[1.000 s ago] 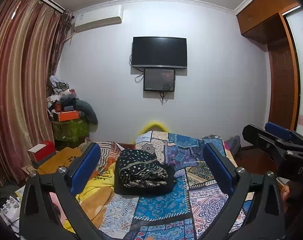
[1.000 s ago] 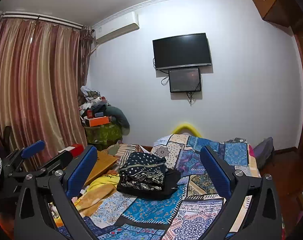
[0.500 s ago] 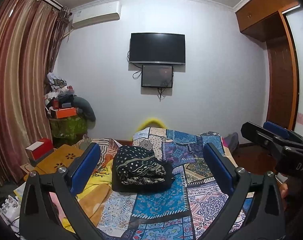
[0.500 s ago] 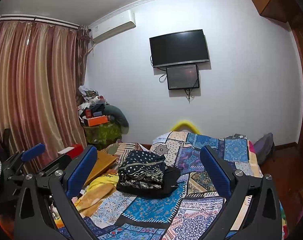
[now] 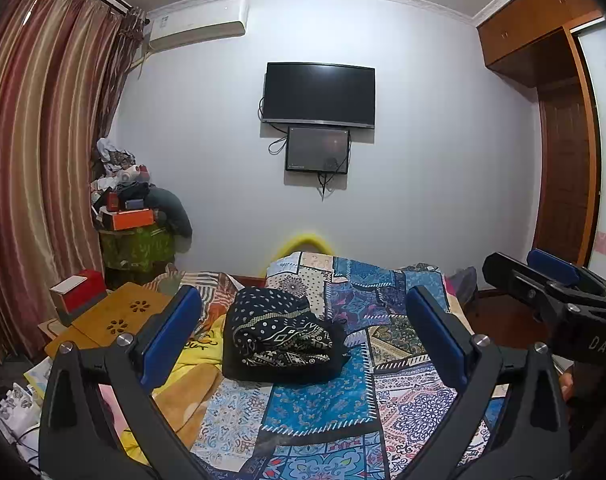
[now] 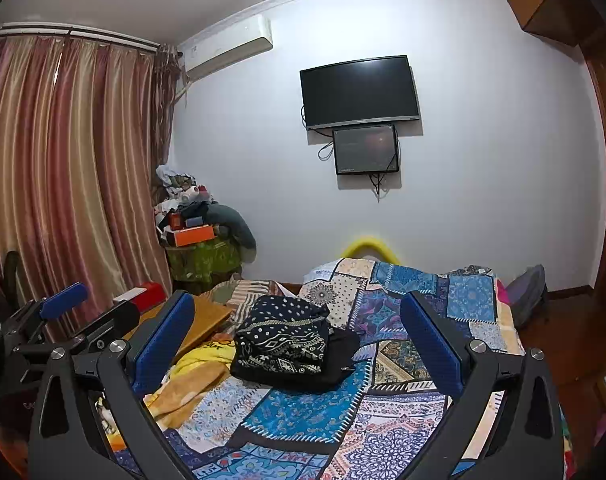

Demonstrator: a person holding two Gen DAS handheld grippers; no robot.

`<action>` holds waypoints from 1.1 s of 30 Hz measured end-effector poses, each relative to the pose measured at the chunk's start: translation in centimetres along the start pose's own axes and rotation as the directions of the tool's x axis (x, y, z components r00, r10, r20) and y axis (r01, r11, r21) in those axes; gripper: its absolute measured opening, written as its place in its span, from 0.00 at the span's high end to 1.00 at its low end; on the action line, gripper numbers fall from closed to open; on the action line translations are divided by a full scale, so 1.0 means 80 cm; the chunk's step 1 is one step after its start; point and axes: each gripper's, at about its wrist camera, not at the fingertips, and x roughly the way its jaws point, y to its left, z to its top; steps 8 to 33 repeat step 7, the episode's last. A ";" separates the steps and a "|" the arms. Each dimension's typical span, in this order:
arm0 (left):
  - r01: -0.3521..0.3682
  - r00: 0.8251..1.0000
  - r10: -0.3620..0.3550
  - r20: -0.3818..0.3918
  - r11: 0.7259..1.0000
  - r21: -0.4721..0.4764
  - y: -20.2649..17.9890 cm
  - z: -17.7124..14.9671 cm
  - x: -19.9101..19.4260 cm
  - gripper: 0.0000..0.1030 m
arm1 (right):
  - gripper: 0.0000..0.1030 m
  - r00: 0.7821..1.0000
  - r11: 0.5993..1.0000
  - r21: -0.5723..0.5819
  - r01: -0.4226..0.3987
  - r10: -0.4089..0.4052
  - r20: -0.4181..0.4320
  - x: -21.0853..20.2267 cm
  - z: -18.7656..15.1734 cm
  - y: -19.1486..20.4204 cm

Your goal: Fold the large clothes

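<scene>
On the bed, the patchwork quilt (image 5: 315, 400) is spread wide, probably to give a flat place for folding. Near its middle lies the black patterned garment (image 5: 279, 336), folded into a compact bundle and sitting on a plain black cloth (image 6: 339, 364); I judge the folding is finished or almost. At the quilt's left edge rests a wooden lap table (image 5: 115, 320). Above the near end of the bed the left gripper (image 5: 303, 340) and the right gripper (image 6: 299, 344) both hang released, jaws wide apart, grasping nothing, well apart from the bundle.
</scene>
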 end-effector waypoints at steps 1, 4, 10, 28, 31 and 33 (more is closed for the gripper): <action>0.001 1.000 -0.001 -0.001 1.000 -0.001 0.000 0.000 0.000 0.00 | 0.01 1.000 1.000 0.000 0.000 0.000 0.000 0.000 0.000 0.000; -0.001 1.000 0.001 0.001 1.000 -0.001 -0.001 0.000 0.000 0.00 | 0.01 1.000 1.000 0.001 0.001 -0.001 -0.003 0.001 0.000 -0.001; -0.009 1.000 0.009 0.004 1.000 -0.008 0.002 -0.001 0.000 0.00 | 0.01 1.000 1.000 0.004 -0.001 0.001 -0.003 0.002 -0.001 -0.001; -0.009 1.000 0.009 0.004 1.000 -0.008 0.002 -0.001 0.000 0.00 | 0.01 1.000 1.000 0.004 -0.001 0.001 -0.003 0.002 -0.001 -0.001; -0.009 1.000 0.009 0.004 1.000 -0.008 0.002 -0.001 0.000 0.00 | 0.01 1.000 1.000 0.004 -0.001 0.001 -0.003 0.002 -0.001 -0.001; -0.009 1.000 0.009 0.004 1.000 -0.008 0.002 -0.001 0.000 0.00 | 0.01 1.000 1.000 0.004 -0.001 0.001 -0.003 0.002 -0.001 -0.001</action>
